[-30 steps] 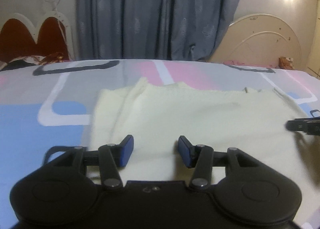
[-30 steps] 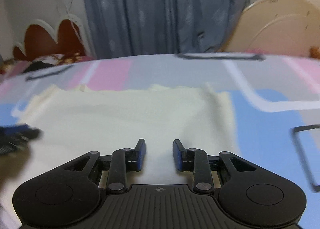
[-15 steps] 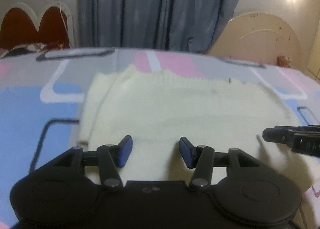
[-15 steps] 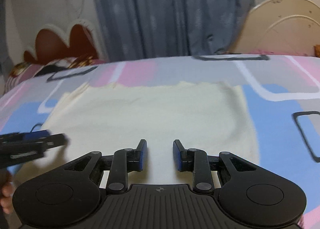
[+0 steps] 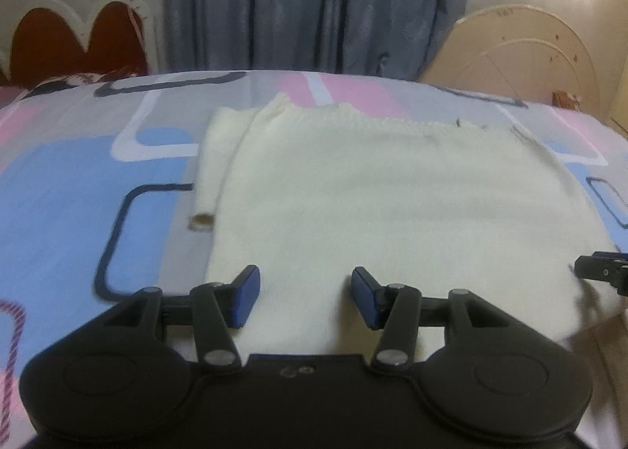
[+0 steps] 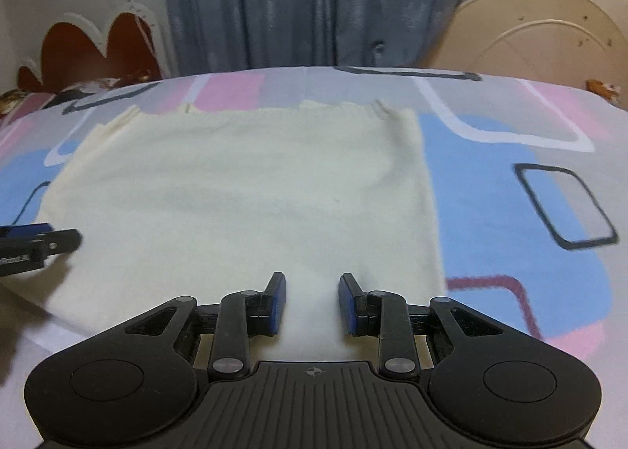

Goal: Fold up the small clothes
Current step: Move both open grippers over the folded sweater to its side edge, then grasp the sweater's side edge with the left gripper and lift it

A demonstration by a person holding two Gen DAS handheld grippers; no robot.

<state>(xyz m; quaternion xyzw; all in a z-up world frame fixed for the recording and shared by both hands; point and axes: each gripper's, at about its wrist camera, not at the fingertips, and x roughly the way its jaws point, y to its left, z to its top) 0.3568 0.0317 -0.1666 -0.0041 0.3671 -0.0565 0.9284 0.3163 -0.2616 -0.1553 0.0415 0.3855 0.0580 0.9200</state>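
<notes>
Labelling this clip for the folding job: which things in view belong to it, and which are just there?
Job:
- cream garment, spread flat on the bed
- left gripper, open above its near edge
- right gripper, open, empty

Just there:
- patterned bedsheet
- blue curtain
- red headboard
- cream headboard

Open bedspread (image 6: 490,190) flanks the flat garment (image 6: 251,194)

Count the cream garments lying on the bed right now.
1: a cream knitted garment spread flat mid-bed on the patterned sheet, ahead of both grippers. Nothing seems hidden.
</notes>
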